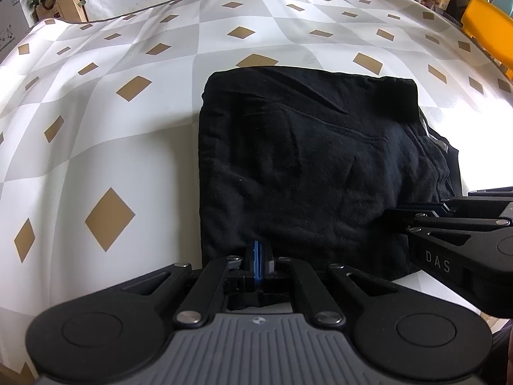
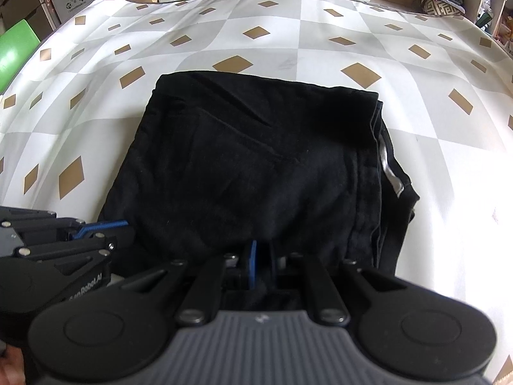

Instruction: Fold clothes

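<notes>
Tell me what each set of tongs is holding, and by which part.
Both hold the folded black garment by its near edge: left tongs toward its left corner, right tongs further right along that edge.

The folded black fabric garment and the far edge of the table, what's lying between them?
Nothing: in both wrist views only bare white-and-grey checked tablecloth with tan diamonds stretches from the folded black fabric garment to the table's far edge.

Diamond-patterned tablecloth [image 1: 134, 147] — folded black garment [image 1: 307, 166]
</notes>
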